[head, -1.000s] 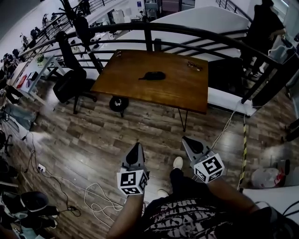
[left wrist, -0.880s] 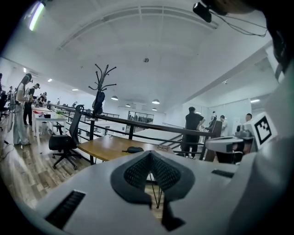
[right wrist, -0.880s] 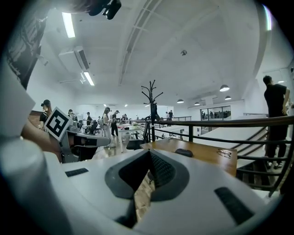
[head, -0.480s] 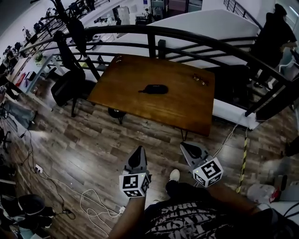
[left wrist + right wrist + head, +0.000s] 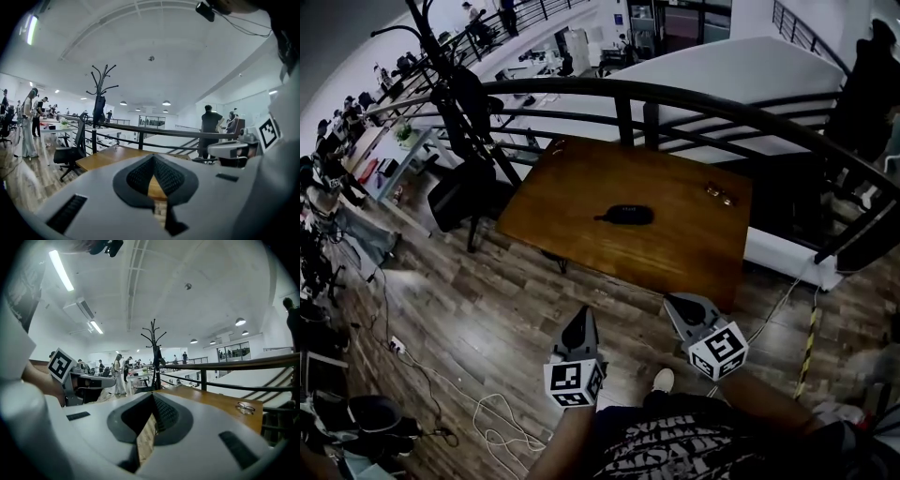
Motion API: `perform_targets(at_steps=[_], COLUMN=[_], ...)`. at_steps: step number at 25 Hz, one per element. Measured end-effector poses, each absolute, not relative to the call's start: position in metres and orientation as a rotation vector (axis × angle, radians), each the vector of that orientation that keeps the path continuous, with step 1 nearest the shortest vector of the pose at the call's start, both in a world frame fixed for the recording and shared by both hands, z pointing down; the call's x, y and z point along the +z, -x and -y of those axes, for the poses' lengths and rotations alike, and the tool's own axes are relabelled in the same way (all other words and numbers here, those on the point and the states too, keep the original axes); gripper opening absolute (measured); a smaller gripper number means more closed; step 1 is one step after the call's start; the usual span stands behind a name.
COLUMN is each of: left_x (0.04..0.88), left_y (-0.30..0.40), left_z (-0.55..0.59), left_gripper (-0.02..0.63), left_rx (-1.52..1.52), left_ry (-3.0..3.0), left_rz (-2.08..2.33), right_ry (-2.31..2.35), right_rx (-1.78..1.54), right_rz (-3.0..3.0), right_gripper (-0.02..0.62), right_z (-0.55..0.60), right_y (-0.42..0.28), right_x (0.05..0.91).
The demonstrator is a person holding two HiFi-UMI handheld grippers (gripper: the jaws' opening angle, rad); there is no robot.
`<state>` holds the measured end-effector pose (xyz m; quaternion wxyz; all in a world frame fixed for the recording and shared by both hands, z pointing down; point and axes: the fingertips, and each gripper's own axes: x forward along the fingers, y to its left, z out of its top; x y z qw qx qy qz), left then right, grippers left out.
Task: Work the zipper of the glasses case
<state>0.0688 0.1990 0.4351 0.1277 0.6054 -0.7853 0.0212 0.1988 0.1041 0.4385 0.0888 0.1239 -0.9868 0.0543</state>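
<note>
Left edge first: coat stand (image 5: pixel 472 94) and black office chair (image 5: pixel 459 197) at roughly 10 o'clock from us, off the table's left end. Not in play.

Left gripper (image 5: pixel 582 317): clenched, pads together at the tip, nothing between them. It hangs over the wood floor (image 5: pixel 487 291), pointing at 12, well short of the table (image 5: pixel 572 192).

Glasses case (image 5: pixel 626 215): dark, oval, lying flat near the middle of the tabletop, long axis running 9-to-3. It's at about 1 o'clock from the left gripper and about 11 from the right. Nothing touches it. Too small here to tell whether it's zipped. A small nub sticks out at its 9 o'clock end; we can't tell whether that's the zipper pull or a loop.

Handling call: we expect a light, semi-stiff shell with a fabric skin. On that smooth top it'll likely skate the moment the slider gets tugged. So we'd pin the body with one gripper across the short axis, off the zip line. The other takes the pull tab and pulls along the seam, not up. Squeeze lightly; the shell may dent.

Right gripper (image 5: pixel 675 304): also clenched and empty, over the floor, well apart from the case. Both need to open before any hold.

Glasses (image 5: pixel 719 194): loose at the case's 2 o'clock, near the table's far right edge, by the railing (image 5: pixel 703 98). We'd keep clear of them.
</note>
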Motion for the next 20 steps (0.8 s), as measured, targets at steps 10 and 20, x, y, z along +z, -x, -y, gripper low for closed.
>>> perform_targets(at_steps=[10, 20], left_x=[0.425, 0.415], left_y=[-0.077, -0.087], left_z=[-0.176, -0.143], left_gripper=[0.006, 0.006], left_rx=[0.175, 0.172], left_ry=[-1.793, -1.851], left_rz=[2.298, 2.248], right_ry=[-0.355, -0.381], right_rx=[0.215, 0.227], right_rz=[2.984, 3.014], right_gripper=[-0.008, -0.008], right_z=[-0.072, -0.058], right_y=[-0.197, -0.199], right_x=[0.433, 0.417])
